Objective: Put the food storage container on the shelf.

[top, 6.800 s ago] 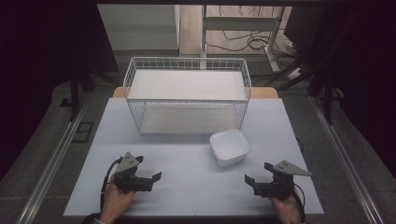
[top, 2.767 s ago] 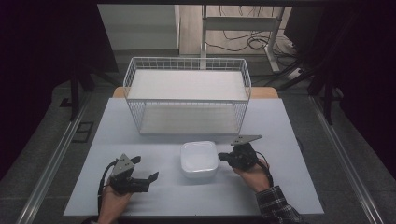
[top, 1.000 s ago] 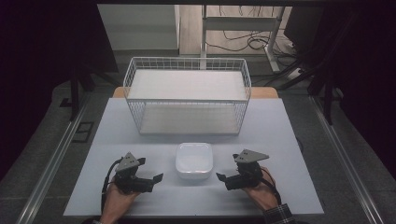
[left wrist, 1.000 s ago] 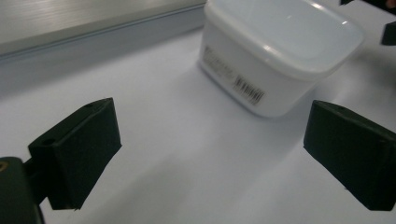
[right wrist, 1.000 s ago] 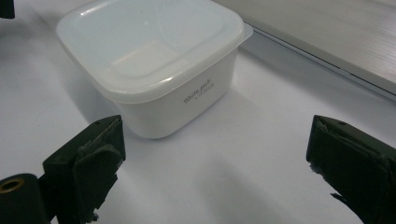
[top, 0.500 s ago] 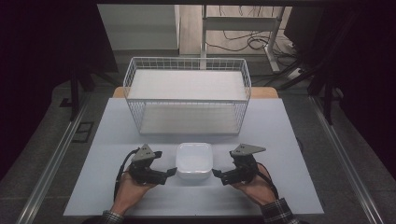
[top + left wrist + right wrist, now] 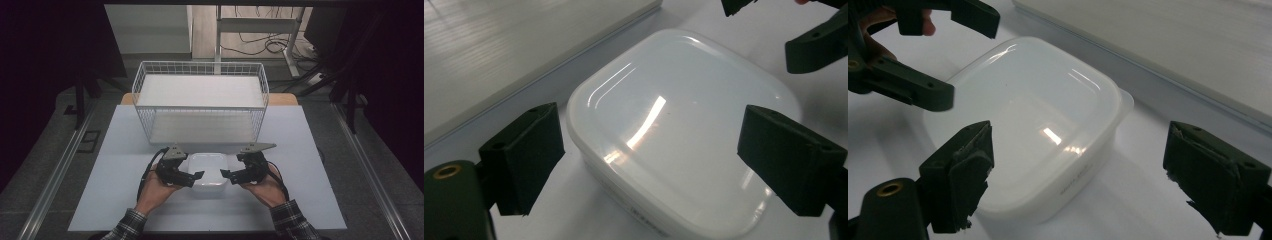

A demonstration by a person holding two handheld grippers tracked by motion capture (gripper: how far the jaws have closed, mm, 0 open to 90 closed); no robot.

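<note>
A white square plastic container (image 7: 209,170) lies upside down on the white table (image 7: 120,150), just in front of the wire basket. My left gripper (image 7: 196,178) sits at its left side and my right gripper (image 7: 227,176) at its right, both pointing inward. Both pairs of jaws have just been closing a little but still stand wide. In the left gripper view the container (image 7: 684,135) lies between the spread jaws of the left gripper (image 7: 649,137) without the pads pressing on it. In the right gripper view the container (image 7: 1033,115) sits ahead of the right gripper (image 7: 1083,162), untouched.
A white wire basket (image 7: 200,66) with a white floor stands at the back middle of the table, close behind the container. The table runs on white to the left and right of my hands. Dark floor and cables lie beyond the table.
The container went from the right of the table to the middle. Since a second ago both hands have moved inward and a little up, and now flank the container.
</note>
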